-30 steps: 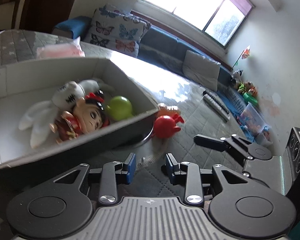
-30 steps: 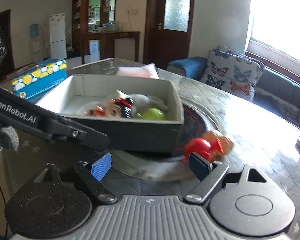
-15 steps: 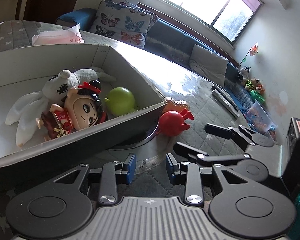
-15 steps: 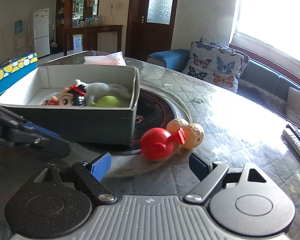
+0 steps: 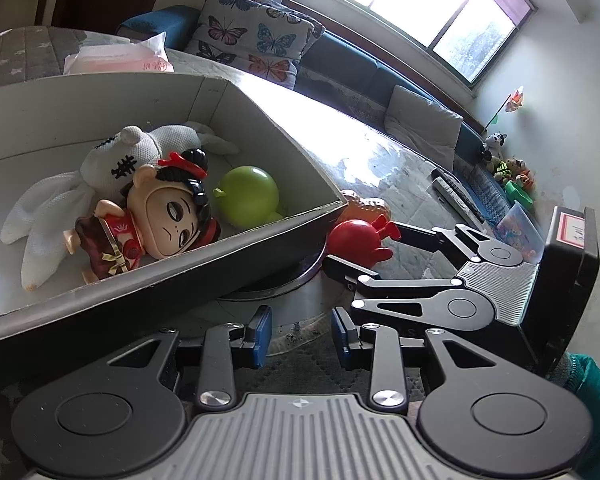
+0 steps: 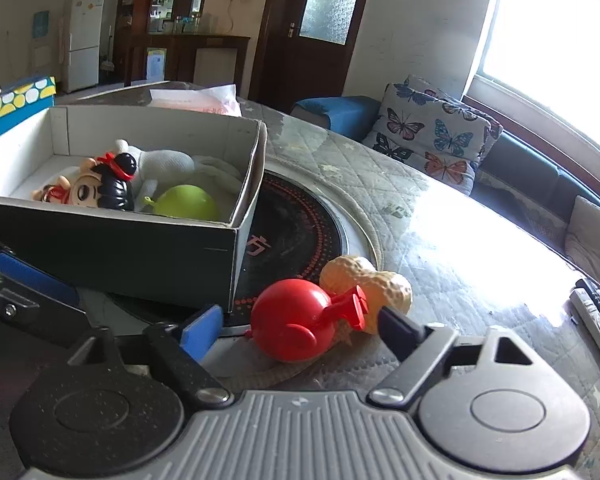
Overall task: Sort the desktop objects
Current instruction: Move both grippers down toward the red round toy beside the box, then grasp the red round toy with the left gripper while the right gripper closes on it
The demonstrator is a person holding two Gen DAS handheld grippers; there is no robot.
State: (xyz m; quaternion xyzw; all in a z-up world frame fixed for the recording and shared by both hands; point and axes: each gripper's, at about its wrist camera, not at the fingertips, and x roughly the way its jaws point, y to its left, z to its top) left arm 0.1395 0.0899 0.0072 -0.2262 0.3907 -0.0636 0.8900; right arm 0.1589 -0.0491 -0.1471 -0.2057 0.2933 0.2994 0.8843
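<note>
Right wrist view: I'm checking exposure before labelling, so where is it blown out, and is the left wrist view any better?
Right wrist view: the window is blown out, with glare on the table behind the sharp red toy. Left wrist view: similar window and tabletop glare; the box contents are evenly lit and sharp.
</note>
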